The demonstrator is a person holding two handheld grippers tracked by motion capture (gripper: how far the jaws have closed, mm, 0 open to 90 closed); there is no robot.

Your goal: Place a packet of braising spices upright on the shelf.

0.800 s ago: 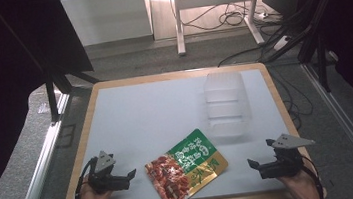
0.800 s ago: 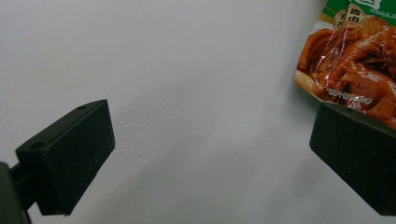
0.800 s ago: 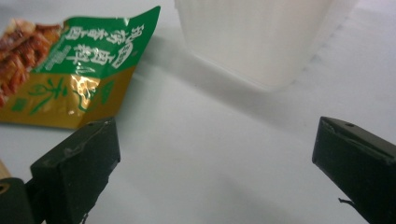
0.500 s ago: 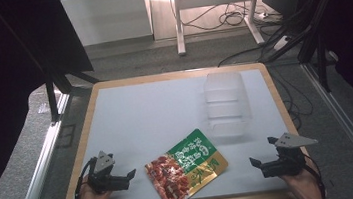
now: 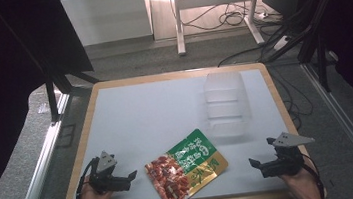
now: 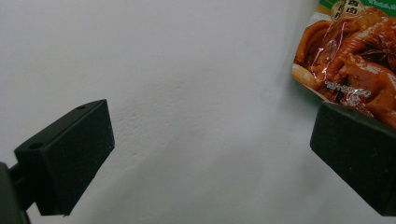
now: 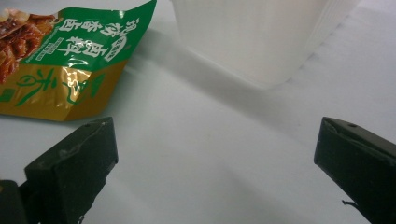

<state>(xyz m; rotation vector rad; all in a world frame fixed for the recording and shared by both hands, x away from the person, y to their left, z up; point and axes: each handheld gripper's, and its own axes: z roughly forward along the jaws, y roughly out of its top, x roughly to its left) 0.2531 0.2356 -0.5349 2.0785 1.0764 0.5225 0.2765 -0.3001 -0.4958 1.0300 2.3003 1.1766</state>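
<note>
Table [image 5: 115, 111]: white top, edged in pale wood.
Floor [image 5: 124, 60]: grey, seen beyond the table.
Desk legs [image 5: 178, 24]: white, beyond the table, brightly lit.
Cables [image 5: 236, 19]: black, coiled beside the desk legs.

A white table top with a pale wooden rim [image 5: 87, 125] is the landmark. Beyond its far edge, a white desk frame [image 5: 214, 4] stands on the grey floor, with black cables [image 5: 235, 18] looped beneath it. Left of the table runs a long metal rail [image 5: 41, 165].
</note>
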